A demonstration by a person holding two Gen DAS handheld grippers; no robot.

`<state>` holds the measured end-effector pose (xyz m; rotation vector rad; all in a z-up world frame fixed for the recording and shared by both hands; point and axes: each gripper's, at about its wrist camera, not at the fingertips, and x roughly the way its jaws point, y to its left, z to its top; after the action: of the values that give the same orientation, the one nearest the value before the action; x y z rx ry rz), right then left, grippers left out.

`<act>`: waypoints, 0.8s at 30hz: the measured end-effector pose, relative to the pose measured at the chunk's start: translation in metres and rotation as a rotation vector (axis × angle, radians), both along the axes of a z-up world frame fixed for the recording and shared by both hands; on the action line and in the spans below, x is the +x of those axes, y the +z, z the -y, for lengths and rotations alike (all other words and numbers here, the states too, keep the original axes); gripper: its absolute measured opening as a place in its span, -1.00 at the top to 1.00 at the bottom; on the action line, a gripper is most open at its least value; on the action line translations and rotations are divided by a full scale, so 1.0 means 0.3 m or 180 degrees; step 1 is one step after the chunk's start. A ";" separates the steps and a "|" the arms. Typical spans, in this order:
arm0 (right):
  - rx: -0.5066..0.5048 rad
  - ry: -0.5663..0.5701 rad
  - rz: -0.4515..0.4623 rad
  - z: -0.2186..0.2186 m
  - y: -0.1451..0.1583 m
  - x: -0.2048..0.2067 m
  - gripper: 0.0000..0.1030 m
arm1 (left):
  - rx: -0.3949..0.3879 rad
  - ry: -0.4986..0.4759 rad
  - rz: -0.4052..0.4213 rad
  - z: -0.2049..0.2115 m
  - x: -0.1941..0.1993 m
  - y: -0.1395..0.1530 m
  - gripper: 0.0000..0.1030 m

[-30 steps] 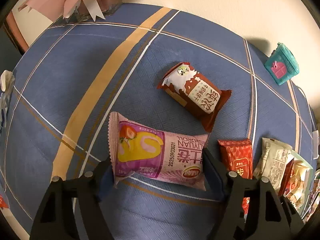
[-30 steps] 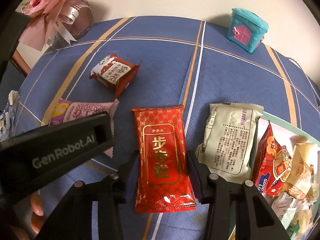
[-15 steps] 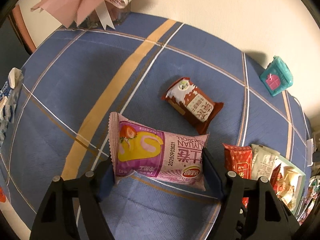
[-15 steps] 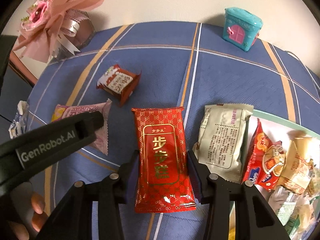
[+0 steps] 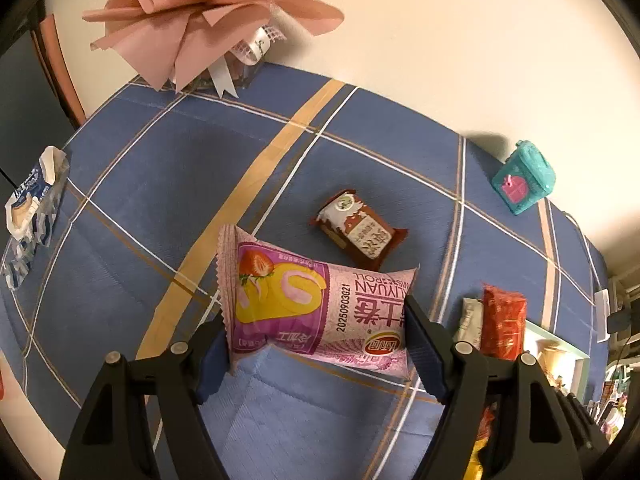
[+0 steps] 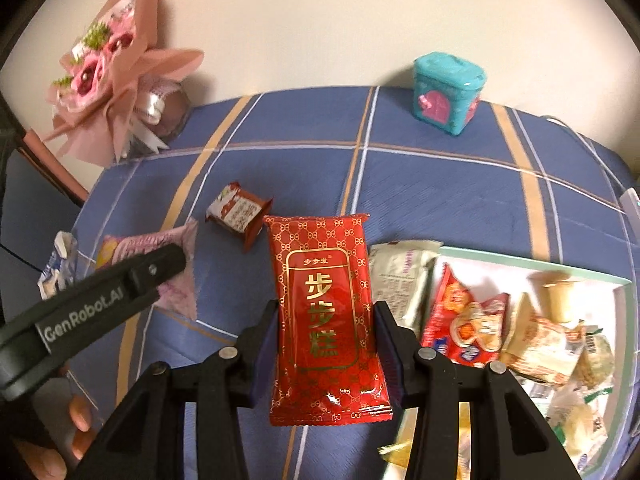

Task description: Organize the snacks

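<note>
Snacks held clear above the blue plaid tablecloth (image 5: 168, 184): my left gripper (image 5: 316, 344) clamps a pink "LIYUAN" roll pack (image 5: 312, 308) printed 20250903G21, my right gripper (image 6: 326, 344) clamps a red gold-lettered pack (image 6: 324, 304), cream wall behind.

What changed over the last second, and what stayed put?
Both tongs rose off the blue cloth, the left tongs lifting the pink roll packet, the right tongs the red packet. Grips unchanged. The brown snack, teal box and tray stayed.
</note>
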<state>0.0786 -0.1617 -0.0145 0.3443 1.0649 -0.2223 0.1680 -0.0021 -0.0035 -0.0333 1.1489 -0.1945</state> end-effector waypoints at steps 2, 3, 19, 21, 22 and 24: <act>0.0011 -0.0062 0.0028 0.029 0.019 -0.016 0.07 | -0.0012 -0.0005 0.0022 0.010 -0.007 0.010 -0.52; 0.0015 -0.0096 0.0043 0.046 0.028 -0.025 0.07 | -0.0018 -0.0008 0.0031 0.015 -0.012 0.016 -0.52; 0.0074 -0.0912 0.0155 0.434 0.112 -0.245 0.07 | -0.0124 -0.0462 0.0125 0.248 -0.142 0.070 -0.52; 0.0070 -0.1013 0.0162 0.483 0.117 -0.279 0.07 | -0.0140 -0.0570 0.0122 0.298 -0.167 0.074 -0.52; 0.0067 -0.1067 0.0168 0.509 0.119 -0.297 0.07 | -0.0146 -0.0633 0.0117 0.325 -0.181 0.075 -0.52; 0.0060 -0.1146 0.0169 0.546 0.122 -0.323 0.07 | -0.0158 -0.0730 0.0103 0.366 -0.201 0.074 -0.52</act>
<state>-0.0184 -0.3254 0.0221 0.5559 0.9480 -0.5218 0.1078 -0.1118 0.0187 0.0580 1.1145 -0.4257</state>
